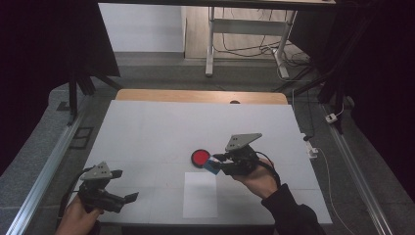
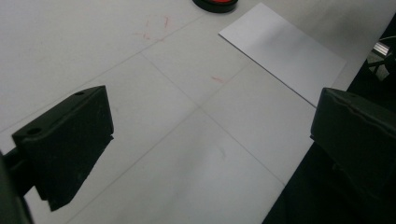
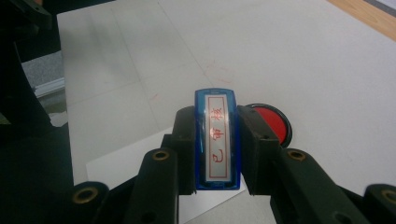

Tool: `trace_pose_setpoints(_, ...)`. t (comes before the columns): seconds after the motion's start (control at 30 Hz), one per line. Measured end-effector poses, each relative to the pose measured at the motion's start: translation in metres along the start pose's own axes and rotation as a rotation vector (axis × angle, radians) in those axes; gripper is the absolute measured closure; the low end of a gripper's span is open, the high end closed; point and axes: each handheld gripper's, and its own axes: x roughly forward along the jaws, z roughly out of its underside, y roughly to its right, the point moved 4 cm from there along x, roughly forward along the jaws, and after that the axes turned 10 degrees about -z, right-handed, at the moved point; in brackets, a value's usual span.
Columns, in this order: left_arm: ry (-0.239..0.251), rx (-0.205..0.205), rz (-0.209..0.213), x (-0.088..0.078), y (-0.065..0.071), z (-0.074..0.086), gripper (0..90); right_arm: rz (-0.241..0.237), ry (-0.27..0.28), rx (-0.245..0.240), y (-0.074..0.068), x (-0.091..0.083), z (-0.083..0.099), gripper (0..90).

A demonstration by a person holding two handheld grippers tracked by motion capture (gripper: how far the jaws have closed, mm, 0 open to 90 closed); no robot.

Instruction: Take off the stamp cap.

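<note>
A big white tabletop [image 1: 147, 132] fills the middle of the high view. A white sheet of paper [image 1: 200, 195] lies near its bottom edge. Just above the paper sits a round red ink pad [image 1: 199, 157]. In the lower left, the left gripper [image 1: 122, 185] has its fingers wide apart with nothing between them. To the right of the middle, the right gripper [image 1: 214, 162] has its fingers squeezed tight on a small blue stamp [image 3: 217, 140], held right beside the ink pad.
</note>
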Motion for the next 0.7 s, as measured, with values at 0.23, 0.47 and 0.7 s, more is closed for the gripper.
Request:
trace_pose_setpoints(0.23,0.018,0.015,0.054,0.013,0.003,-0.012,0.0,-0.01,0.01,-0.007,0.0,-0.002,-0.001,70.9)
trace_pose_setpoints(0.47,-0.007,0.054,0.077,0.025,0.008,-0.024,0.0,-0.015,0.018,-0.013,0.0,-0.004,-0.002,70.8)
trace_pose_setpoints(0.7,-0.003,0.078,0.09,0.033,0.01,-0.038,0.0,-0.009,0.02,-0.015,0.0,-0.005,-0.003,70.8)
